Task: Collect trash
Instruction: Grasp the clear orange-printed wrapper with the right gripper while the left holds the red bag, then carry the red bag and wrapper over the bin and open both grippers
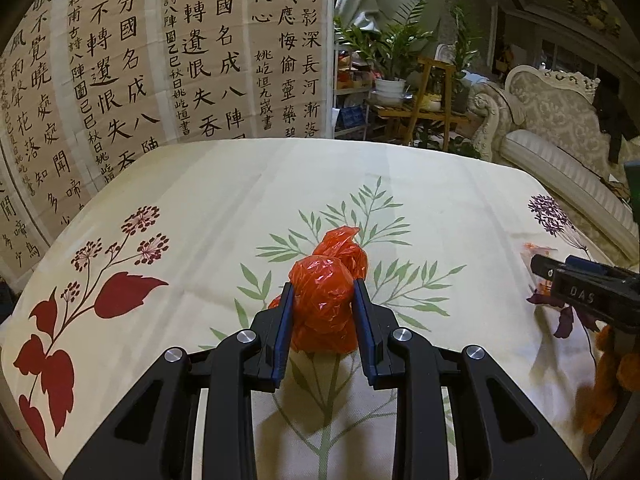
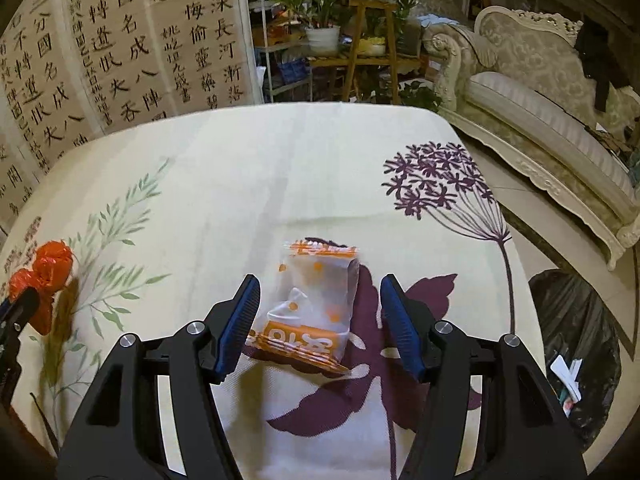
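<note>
A crumpled red plastic bag [image 1: 326, 296] is pinched between the blue pads of my left gripper [image 1: 322, 292], just above the floral tablecloth [image 1: 224, 200]. The same red plastic bag [image 2: 42, 276] shows at the far left of the right wrist view. An empty clear wrapper with orange print [image 2: 316, 304] lies flat on the tablecloth [image 2: 280, 168]. My right gripper [image 2: 318, 286] hovers over it with its jaws apart on either side, pads clear of the wrapper. The right gripper [image 1: 580, 284] also appears at the right edge of the left wrist view.
A black trash bag [image 2: 576, 344] with some paper in it stands on the floor off the table's right edge. Behind the table hang calligraphy sheets [image 1: 160, 60]; potted plants on a wooden stand [image 1: 404, 72] and a pale ornate sofa [image 1: 560, 128] fill the back right.
</note>
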Demonstrator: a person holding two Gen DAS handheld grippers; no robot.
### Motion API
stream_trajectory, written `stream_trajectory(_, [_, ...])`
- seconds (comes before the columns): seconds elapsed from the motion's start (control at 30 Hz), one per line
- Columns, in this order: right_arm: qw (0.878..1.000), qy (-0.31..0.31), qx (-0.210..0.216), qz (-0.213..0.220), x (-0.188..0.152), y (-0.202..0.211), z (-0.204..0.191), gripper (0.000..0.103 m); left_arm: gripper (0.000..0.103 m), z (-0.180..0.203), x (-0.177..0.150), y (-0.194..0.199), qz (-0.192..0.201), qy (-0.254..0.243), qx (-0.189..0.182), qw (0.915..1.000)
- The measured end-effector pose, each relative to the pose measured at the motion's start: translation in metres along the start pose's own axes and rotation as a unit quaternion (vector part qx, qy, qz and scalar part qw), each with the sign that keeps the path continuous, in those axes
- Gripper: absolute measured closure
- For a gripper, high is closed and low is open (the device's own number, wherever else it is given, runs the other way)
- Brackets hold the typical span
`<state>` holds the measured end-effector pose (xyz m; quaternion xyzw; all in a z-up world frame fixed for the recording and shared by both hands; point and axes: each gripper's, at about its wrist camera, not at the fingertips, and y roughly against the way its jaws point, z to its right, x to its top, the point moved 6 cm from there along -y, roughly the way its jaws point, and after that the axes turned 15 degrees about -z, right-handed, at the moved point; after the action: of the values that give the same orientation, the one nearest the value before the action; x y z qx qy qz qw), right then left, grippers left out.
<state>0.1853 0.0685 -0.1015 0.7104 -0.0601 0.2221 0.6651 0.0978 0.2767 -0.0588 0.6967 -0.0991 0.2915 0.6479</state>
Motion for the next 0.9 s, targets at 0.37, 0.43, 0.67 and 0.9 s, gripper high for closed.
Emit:
stream_trajectory(0.37, [1.000, 0.003, 0.007, -0.008, -0.007, -0.001, 0.004, 0.066, 0.074, 0.008, -0.005, -0.002, -0.007, -0.005, -0.001, 1.0000])
stream_trajectory(0.43, [1.000, 0.002, 0.014, -0.003, -0.009, 0.003, 0.005, 0.068, 0.074, 0.012, -0.005, -0.001, -0.006, -0.006, -0.002, 1.0000])
stream_trajectory(0.67, [0.999, -0.012, 0.029, 0.022, -0.022, 0.027, 0.023, 0.069, 0.074, 0.037, -0.008, 0.012, 0.005, -0.023, -0.010, 0.9997])
stream_trajectory(0.9, [0.998, -0.038, 0.028, 0.046, -0.038, 0.053, 0.063, 0.069, 0.074, 0.076, -0.011, 0.028, 0.016, -0.050, -0.028, 0.9982])
